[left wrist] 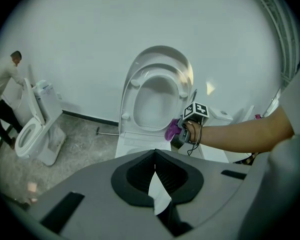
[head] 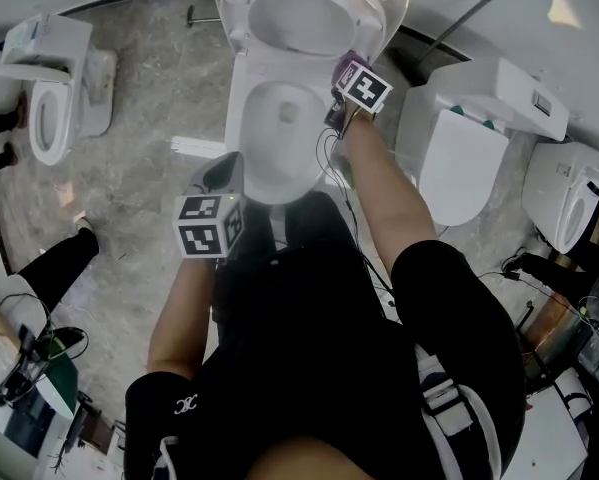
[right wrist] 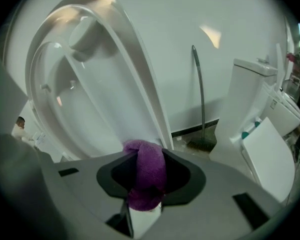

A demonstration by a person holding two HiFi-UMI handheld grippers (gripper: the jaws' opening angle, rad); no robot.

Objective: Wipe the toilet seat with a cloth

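The white toilet (head: 279,138) stands straight ahead with its seat (head: 309,13) and lid tipped up against the wall. My right gripper (head: 344,73) is shut on a purple cloth (head: 347,65) at the raised seat's lower right edge. In the right gripper view the cloth (right wrist: 147,176) bulges between the jaws, close to the seat (right wrist: 89,99). My left gripper (head: 227,173) hovers above the bowl's near left rim, shut with nothing in it. The left gripper view shows the jaws closed (left wrist: 155,166), the seat (left wrist: 157,101) beyond them and the cloth (left wrist: 171,130).
Other white toilets stand at the left (head: 54,98) and at the right (head: 469,138), with one more at the far right (head: 569,193). A long-handled brush (right wrist: 199,99) leans on the wall. A person (left wrist: 2,91) bends over the left toilet. Cables hang from my right wrist.
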